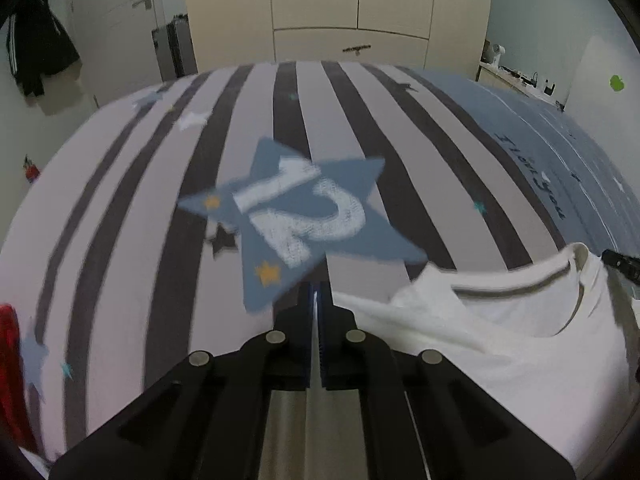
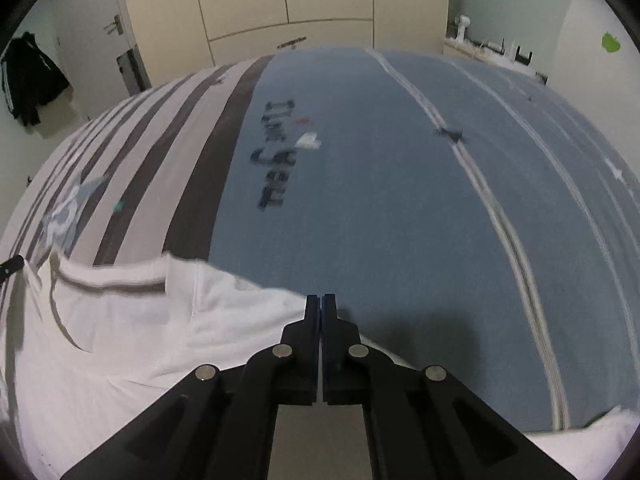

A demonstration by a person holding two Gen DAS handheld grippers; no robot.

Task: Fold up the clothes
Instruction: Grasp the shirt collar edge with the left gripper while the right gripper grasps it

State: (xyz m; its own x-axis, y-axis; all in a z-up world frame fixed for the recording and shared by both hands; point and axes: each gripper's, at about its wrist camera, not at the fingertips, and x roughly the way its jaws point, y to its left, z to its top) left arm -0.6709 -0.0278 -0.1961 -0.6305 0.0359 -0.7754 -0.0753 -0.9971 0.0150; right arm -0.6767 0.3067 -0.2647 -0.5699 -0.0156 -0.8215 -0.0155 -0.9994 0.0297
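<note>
striped bedspread (image 1: 160,208) carries a white t-shirt (image 1: 520,340); left gripper (image 1: 319,300) and right gripper (image 2: 321,304) each pinch its edge.

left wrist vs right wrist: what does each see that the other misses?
Left wrist only: the blue star patch with a white 12 seen face-on, a red item at the left edge, and the left gripper shut on a white fabric edge.

Right wrist only: the white double stripes across the blue half of the bedspread, and the right gripper shut at the shirt's edge.

Both: the white T-shirt, striped bedspread, wardrobe, dark jacket.
</note>
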